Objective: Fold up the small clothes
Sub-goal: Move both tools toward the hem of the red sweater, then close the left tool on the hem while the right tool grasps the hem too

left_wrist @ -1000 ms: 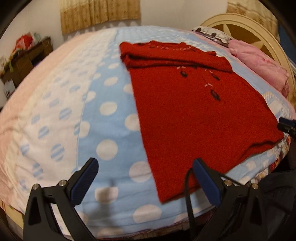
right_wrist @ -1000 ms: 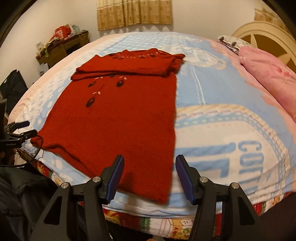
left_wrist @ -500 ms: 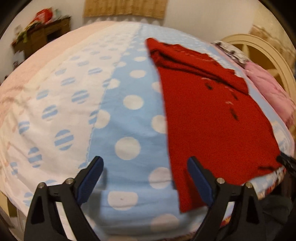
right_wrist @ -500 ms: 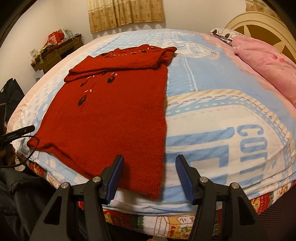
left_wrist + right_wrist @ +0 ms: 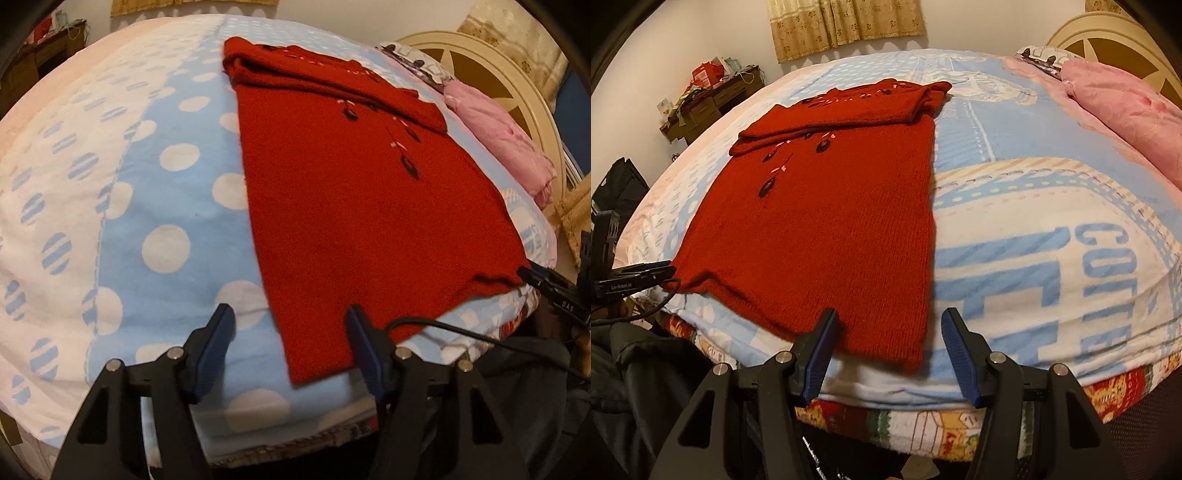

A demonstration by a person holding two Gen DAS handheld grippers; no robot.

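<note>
A red knit sweater (image 5: 354,206) lies flat on the bed, its sleeves folded across the top, its hem toward me. It also shows in the right wrist view (image 5: 827,221). My left gripper (image 5: 290,332) is open, its jaws straddling the sweater's near left hem corner just above the blanket. My right gripper (image 5: 888,328) is open, its jaws on either side of the near right hem corner. Neither holds cloth. Each gripper's tip shows at the edge of the other's view, at the opposite hem corner.
The bed carries a blue and white dotted blanket (image 5: 166,206) and a printed blanket (image 5: 1052,229). A pink pillow (image 5: 1130,110) and a cream headboard (image 5: 480,62) are at the right. A cluttered wooden desk (image 5: 713,99) stands by the far wall. A black cable (image 5: 461,332) runs along the bed edge.
Both grippers moved closer to the sweater's hem corners. The left gripper swung right and its jaws narrowed around the left corner. The sweater has not moved.
</note>
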